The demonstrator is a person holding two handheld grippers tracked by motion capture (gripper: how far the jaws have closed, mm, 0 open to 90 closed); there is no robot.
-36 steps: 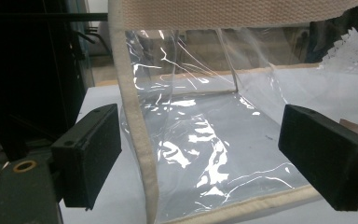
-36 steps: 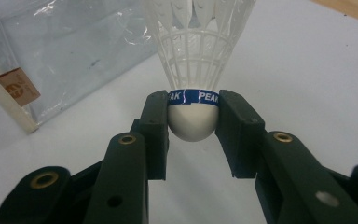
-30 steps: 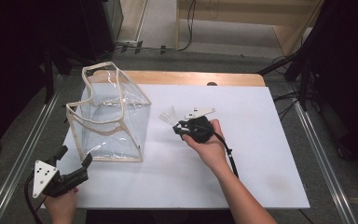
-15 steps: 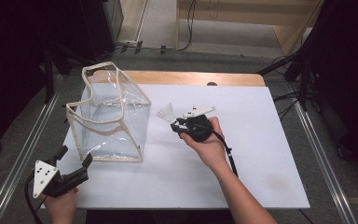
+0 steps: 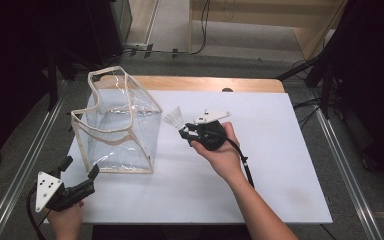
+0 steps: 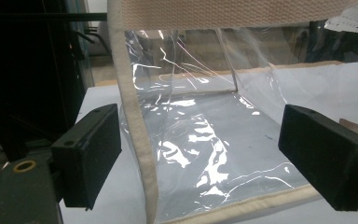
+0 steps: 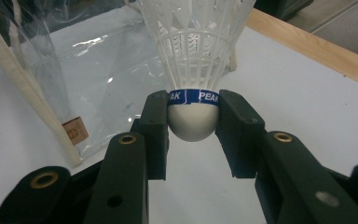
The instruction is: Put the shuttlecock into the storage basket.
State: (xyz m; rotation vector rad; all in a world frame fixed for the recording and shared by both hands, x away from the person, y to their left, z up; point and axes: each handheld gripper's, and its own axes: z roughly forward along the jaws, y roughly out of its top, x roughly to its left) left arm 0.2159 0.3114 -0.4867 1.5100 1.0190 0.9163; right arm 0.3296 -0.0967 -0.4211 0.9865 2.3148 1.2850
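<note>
One clear bag [image 5: 117, 127], one shuttlecock [image 7: 196, 56], two grippers: left gripper [image 5: 80, 175], right gripper [image 5: 183, 133]

White table sheet [image 5: 280, 165] over a wooden tabletop [image 5: 205, 83]; grey floor [image 5: 20, 150] around.

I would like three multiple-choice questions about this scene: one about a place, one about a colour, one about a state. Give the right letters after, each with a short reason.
1. Where does the clear bag stand?
A. On the left part of the white table top
B. On the floor
C. At the table's right edge

2. What colour is the band around the shuttlecock?
A. Red
B. Blue
C. Green

3. In what state is the left gripper?
A. Shut on the bag's trim
B. Shut on the shuttlecock
C. Open

Answers:
1. A, the high view shows it there.
2. B, the right gripper view shows a blue band with white letters.
3. C, its jaws stand wide apart near the bag's lower corner.
</note>
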